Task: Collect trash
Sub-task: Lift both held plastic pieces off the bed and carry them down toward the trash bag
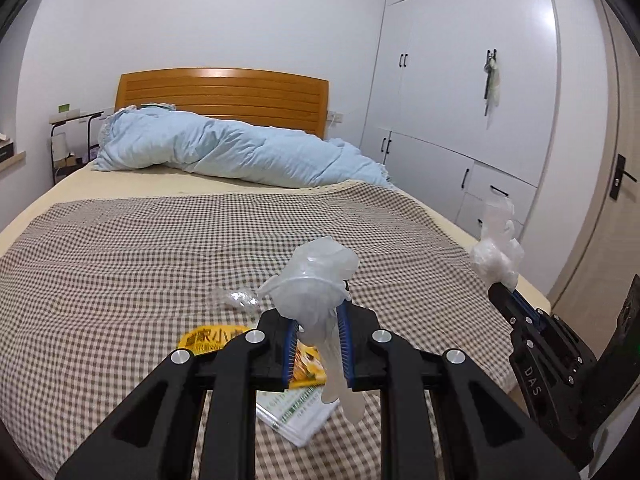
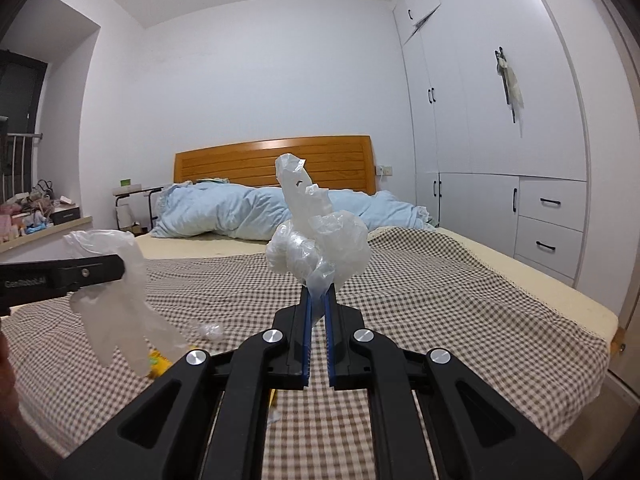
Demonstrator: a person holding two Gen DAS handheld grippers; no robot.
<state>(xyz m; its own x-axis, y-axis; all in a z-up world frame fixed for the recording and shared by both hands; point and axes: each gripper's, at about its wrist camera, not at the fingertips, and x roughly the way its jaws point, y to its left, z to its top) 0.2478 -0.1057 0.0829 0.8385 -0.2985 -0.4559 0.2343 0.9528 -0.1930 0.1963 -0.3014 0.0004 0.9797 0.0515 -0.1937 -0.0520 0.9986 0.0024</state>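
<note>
Two claws grip trash: left claw (image 1: 318, 336) clamps a limp plastic glove (image 1: 316, 280); right claw (image 2: 318, 304) clamps crumpled film (image 2: 316, 240); both light, soft, slippery; pinch bunched folds.

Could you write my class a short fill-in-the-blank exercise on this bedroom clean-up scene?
1. The left claw is shut on a translucent ____.
2. The crumpled plastic is held by the ____ claw.
3. The yellow wrapper lies on the ____ bedcover.
4. The duvet is light ____.

Missing words: glove; right; checked; blue
</note>
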